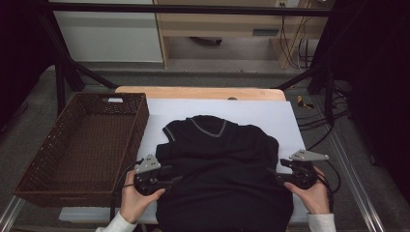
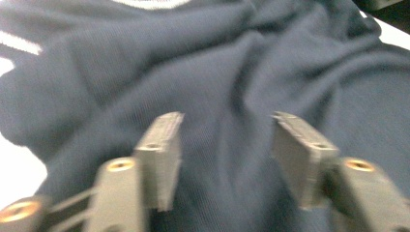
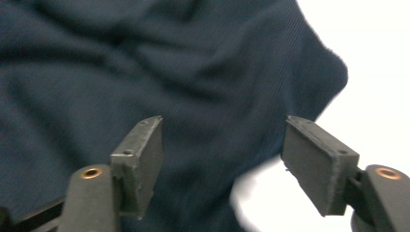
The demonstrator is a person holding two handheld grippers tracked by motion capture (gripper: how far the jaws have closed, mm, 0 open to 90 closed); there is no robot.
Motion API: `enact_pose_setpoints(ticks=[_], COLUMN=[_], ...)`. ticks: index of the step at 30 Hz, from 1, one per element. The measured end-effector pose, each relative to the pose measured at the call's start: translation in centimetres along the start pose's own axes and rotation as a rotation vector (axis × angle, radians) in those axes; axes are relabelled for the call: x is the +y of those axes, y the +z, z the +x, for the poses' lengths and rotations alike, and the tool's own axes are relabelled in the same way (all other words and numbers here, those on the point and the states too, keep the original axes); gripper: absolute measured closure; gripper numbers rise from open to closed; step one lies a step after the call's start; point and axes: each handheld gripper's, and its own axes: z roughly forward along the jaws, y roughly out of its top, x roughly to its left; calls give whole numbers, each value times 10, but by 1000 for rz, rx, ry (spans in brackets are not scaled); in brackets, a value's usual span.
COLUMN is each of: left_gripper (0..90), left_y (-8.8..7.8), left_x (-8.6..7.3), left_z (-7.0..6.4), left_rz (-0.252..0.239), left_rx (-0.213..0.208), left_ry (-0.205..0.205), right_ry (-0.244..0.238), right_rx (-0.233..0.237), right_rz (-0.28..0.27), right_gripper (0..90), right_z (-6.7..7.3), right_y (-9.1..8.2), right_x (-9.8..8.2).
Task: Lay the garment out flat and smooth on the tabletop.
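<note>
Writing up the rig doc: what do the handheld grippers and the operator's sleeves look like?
Both the left gripper and right gripper are black-bodied, each topped by a grey three-cornered plate, with black cables trailing. Jaws are dark grey rectangular pads on mounts with brass-coloured inserts. Sleeves are white.

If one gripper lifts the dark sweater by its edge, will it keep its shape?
Probably not. The dark sweater lies in soft folds, so it would likely sag and unfold. Its ribbed knit looks grippy, not slippery. It seems light, unlikely to roll.
</note>
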Motion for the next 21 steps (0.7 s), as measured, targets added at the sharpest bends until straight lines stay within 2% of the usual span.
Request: enact_pose_setpoints(ticks=[1,2,4,6,7,8,9,10,11,12,13,14,15,17,18,19,20,21], left_gripper=[347,338,336,343,389,427,492,573,643,712,783,867,900,900,900,900,900,900], left_y=[0,10,16,26,35,37,37,40,40,39,39,36,34,29,26,26,23,17], left_x=[0,3,4,3,0,-3,-3,-8,-8,-13,-13,-14,-16,-18,-20,-20,-21,-22], left_z=[0,7,11,18,23,25,25,27,27,29,29,32,32,29,26,26,23,19], left_rz=[0,-4,2,22,49,57,57,76,76,67,67,110,121,136,141,141,144,151], left_rx=[0,25,32,38,49,40,40,28,28,45,45,7,-5,-9,-6,-6,-2,-6], left_ry=[0,-2,-4,-8,-2,-18,-18,-20,-20,-1,-1,-65,-68,-56,-37,-37,-18,-9], right_ry=[0,14,15,17,14,14,14,-9,-9,-5,-2,2,-1,-15,-20,-20,-27,-32], right_rx=[0,-38,-84,-100,-119,-129,-129,-148,-148,-122,-109,-97,-82,-55,-40,-40,7,23], right_rz=[0,-19,-15,-11,14,30,30,53,53,76,82,79,79,75,72,72,65,64], right_gripper=[300,287,284,290,314,356,356,538,538,759,838,852,856,859,860,860,861,861], right_z=[0,-4,-7,-9,-13,-13,-13,-13,-13,-12,-11,-10,-8,-3,0,0,6,8], right_y=[0,12,23,29,38,42,42,47,47,47,45,42,38,25,16,16,-1,-8], right_x=[0,7,11,12,11,10,10,8,8,8,8,8,9,9,9,9,6,3])
